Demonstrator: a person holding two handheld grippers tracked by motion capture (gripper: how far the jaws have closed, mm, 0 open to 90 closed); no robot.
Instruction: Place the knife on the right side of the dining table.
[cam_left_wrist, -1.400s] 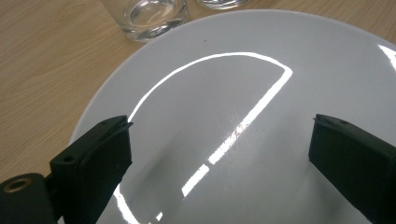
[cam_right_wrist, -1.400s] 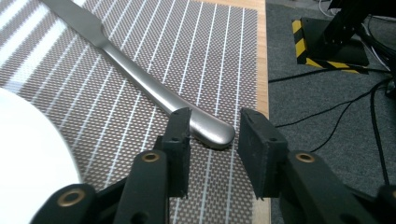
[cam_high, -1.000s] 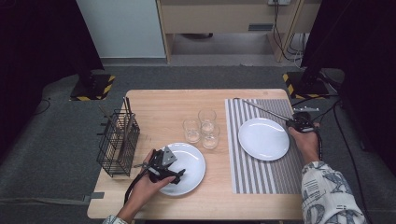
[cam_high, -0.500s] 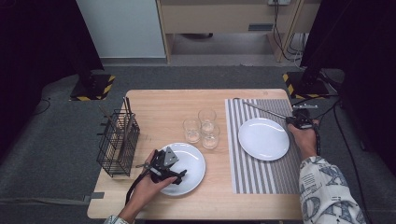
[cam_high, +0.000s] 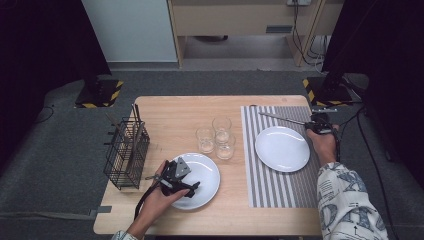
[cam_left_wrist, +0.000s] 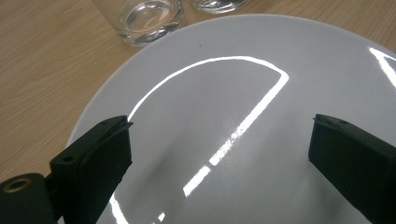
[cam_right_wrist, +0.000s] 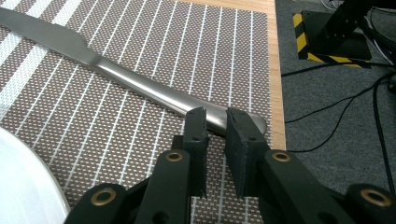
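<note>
Table-setting work is under way at a light wooden table (cam_high: 165, 112), and the relation that governs the coming move is between the right gripper (cam_right_wrist: 215, 122) and the plain steel table knife (cam_right_wrist: 116, 74). The knife lies flat on the grey striped woven placemat (cam_right_wrist: 154, 42), just beyond the round white plate (cam_high: 282, 148) that sits on the mat. Its long axis runs diagonally: the blade points away toward the mat's far inner corner, while the rounded handle end lies near the mat's outer edge, directly at the right gripper's tips. The right hand is therefore by far the nearer one. The right gripper's jaws stand narrow with the handle end between or just behind them; whether the pads are clenched on the metal cannot be told, since a slight gap shows at the tips. The knife is slim, smooth and matt-bright, with a broad blade narrowing to a thin neck; it would likely slip if pinched off-centre. Any shift of the knife would probably have to follow or pivot about this handle end. The left gripper (cam_left_wrist: 219, 149) hovers with jaws spread wide and grasping nothing over a second glossy white plate (cam_left_wrist: 243, 70) on bare wood, close to three clear drinking glasses (cam_high: 216, 136) and a black wire cutlery basket (cam_high: 126, 152) at the table's left edge.
</note>
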